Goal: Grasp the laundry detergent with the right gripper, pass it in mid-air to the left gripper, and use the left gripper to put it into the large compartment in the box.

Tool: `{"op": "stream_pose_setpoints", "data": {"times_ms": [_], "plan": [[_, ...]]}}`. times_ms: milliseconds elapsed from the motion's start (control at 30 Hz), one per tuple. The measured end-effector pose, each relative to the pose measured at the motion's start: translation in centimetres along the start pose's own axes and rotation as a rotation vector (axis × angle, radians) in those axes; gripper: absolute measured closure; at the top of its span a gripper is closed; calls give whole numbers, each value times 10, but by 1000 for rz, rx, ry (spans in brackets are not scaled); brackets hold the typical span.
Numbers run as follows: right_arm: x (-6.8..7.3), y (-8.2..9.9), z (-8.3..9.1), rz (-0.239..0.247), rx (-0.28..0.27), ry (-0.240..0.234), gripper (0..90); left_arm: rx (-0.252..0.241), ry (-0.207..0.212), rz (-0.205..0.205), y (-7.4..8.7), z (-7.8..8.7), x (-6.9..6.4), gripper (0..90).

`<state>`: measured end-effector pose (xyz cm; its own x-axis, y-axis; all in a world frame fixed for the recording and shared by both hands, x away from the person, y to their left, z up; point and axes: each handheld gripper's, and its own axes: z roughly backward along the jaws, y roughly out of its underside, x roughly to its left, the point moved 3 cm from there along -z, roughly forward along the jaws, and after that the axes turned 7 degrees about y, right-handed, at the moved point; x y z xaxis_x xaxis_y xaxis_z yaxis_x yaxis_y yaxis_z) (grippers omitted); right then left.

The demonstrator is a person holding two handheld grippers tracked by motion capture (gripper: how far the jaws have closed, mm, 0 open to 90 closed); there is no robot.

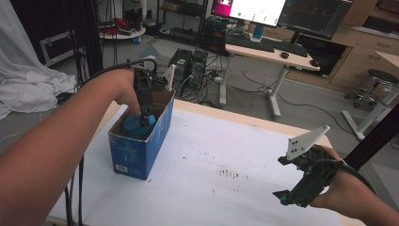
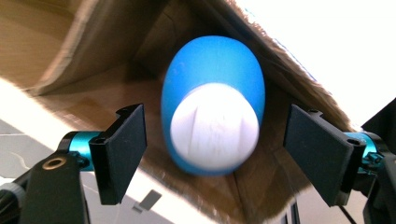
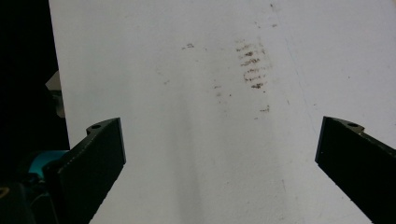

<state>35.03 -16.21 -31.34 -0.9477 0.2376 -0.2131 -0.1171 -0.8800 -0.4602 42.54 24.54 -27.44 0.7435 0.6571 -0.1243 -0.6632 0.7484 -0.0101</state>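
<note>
White-topped bench point(image 1: 244, 155) in a cluttered lab: a blue bottle point(image 1: 136, 126) lies inside the blue cardboard box point(image 1: 141, 150) at its left end.

The left gripper point(image 1: 145, 117) points down into the box, its fingers point(image 2: 122, 149) parted on either side of the bottle and clear of it. In the left gripper view the bottle point(image 2: 214, 105) sits directly ahead, its white cap end toward the camera, so its long axis runs along the fingers' reach. The right gripper point(image 1: 289, 194) rests well apart near the bench's right edge, fingers point(image 3: 93, 158) wide over bare, stained surface point(image 3: 252, 65). The left hand is far nearer.
</note>
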Motion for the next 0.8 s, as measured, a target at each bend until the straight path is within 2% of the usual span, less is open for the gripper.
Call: {"op": "stream_pose_setpoints", "data": {"times_ms": [133, 267, 333, 367, 400, 467, 500, 800], "plan": [[-3, 0, 0, 4, 11, -5, 9, 5, -9, -6, 0, 14, -5, 162], [-6, -2, 1, 3, 19, -12, 9, -6, -2, -43, -3, 27, -15, 159], [-7, -2, 1, 8, 27, -14, 9, -10, -4, -69, -5, 33, -20, 112], [-8, -2, 1, 10, 35, -20, 9, -10, -4, -69, -5, 33, -20, 111], [-9, -2, 1, 12, 39, -26, 9, -15, 4, -100, -8, 38, -27, 111], [-10, -3, 1, 10, 43, -33, 9, -17, 8, -111, -10, 40, -31, 111], [-11, -3, 1, 11, 47, -38, 9, -13, 9, -147, -14, 43, -40, 111], [-19, -9, 2, 30, 87, -59, 9, 10, 30, -278, -32, 41, -70, 60]]}}
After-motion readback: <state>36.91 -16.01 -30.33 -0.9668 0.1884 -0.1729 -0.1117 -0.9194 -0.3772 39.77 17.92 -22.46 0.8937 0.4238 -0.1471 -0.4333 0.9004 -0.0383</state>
